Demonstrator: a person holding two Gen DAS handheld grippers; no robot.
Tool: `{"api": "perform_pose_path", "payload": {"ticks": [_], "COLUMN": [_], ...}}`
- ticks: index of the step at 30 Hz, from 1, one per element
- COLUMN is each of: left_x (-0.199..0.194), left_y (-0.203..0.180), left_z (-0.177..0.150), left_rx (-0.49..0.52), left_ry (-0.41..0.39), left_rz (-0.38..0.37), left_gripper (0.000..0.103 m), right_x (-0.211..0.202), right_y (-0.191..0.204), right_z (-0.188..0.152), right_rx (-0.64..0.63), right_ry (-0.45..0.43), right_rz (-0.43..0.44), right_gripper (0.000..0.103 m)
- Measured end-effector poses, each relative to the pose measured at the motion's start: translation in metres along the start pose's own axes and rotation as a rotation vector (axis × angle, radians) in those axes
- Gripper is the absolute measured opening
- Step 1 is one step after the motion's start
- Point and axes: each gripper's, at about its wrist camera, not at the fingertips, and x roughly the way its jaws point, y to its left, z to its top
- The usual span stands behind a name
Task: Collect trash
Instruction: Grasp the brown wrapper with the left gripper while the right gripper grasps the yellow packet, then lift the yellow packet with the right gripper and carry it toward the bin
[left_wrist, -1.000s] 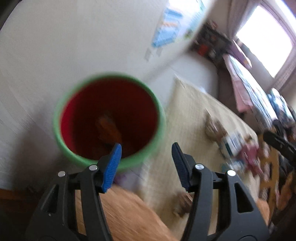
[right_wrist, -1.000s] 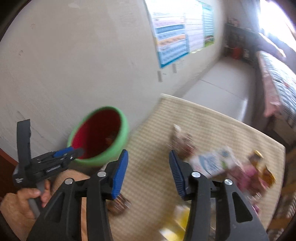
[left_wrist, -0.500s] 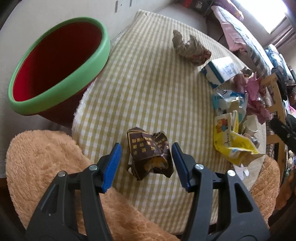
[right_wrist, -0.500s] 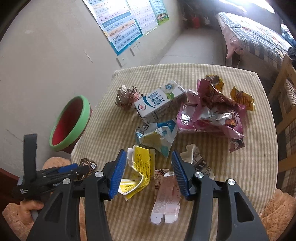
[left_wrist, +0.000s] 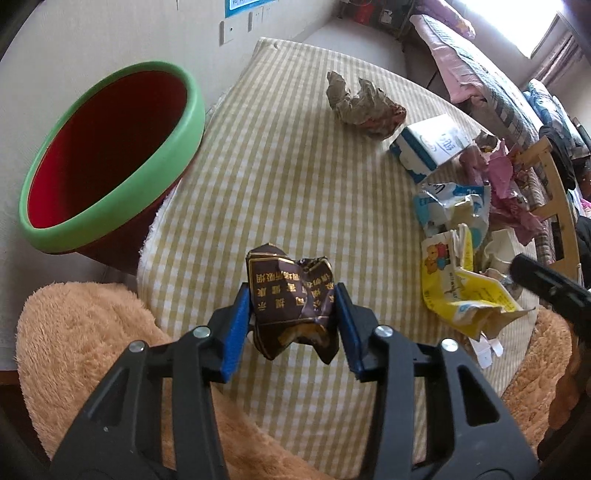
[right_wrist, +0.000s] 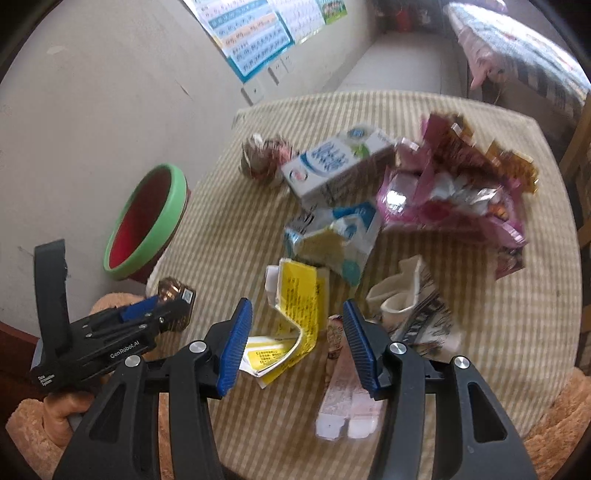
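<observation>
Your left gripper (left_wrist: 292, 321) is closing its jaws onto the brown wrapper (left_wrist: 291, 295), while your right gripper (right_wrist: 297, 343) hangs unclenched over the yellow packet (right_wrist: 295, 306).

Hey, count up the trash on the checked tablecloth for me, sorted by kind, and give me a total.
Crumpled wrappers and packets: 6, namely brown wrapper, grey-brown wad, blue-white pouch, yellow packet, pink wrapper pile, pale pink packet
Cartons: 1, the milk carton
Paper cups: 1, the crushed cup
Total: 8
</observation>
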Motion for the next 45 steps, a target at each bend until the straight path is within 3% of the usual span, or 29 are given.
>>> {"api": "perform_pose_path", "payload": {"ticks": [4, 7, 10, 24, 26, 29, 31, 34, 37, 45], "left_x": [-0.002, -0.002, -0.001, -0.001, -0.001, -0.001, -0.001, -0.001, 0.000, -0.002], "left_y": [0.002, 0.001, -0.001, 0.002, 0.001, 0.000, 0.000, -0.001, -0.001, -0.002], "left_z": [-0.002, -0.003, -0.003, -0.005, -0.005, -0.005, -0.005, -0.005, -0.005, -0.005], "left_rx": [0.007, 0.008, 0.006, 0.003, 0.007, 0.006, 0.006, 0.008, 0.007, 0.015], "left_ry": [-0.006, -0.008, -0.008, -0.009, -0.009, -0.008, -0.006, -0.006, -0.004, -0.017], "left_rz": [0.000, -0.003, -0.003, -0.010, -0.007, -0.002, 0.000, 0.001, 0.001, 0.005], "left_gripper": [0.043, 0.043, 0.043, 0.043, 0.043, 0.043, 0.043, 0.043, 0.043, 0.043], "right_x": [0.020, 0.030, 0.030, 0.034, 0.034, 0.036, 0.041, 0.045, 0.043, 0.028], "right_y": [0.003, 0.004, 0.011, 0.025, 0.031, 0.028, 0.024, 0.022, 0.023, 0.017], "right_z": [-0.005, -0.011, -0.014, -0.016, -0.018, -0.018, -0.019, -0.021, -0.022, -0.017], "right_rx": [0.002, 0.005, -0.044, -0.063, -0.071, -0.065, -0.062, -0.059, -0.070, -0.040], "right_ry": [0.073, 0.115, 0.112, 0.112, 0.104, 0.110, 0.133, 0.158, 0.147, 0.083], "right_rz": [0.026, 0.060, 0.039, 0.027, -0.005, -0.011, 0.002, 0.043, 0.037, 0.074], "right_gripper": [0.048, 0.027, 0.024, 0.044, 0.054, 0.055, 0.055, 0.040, 0.033, 0.033]}}
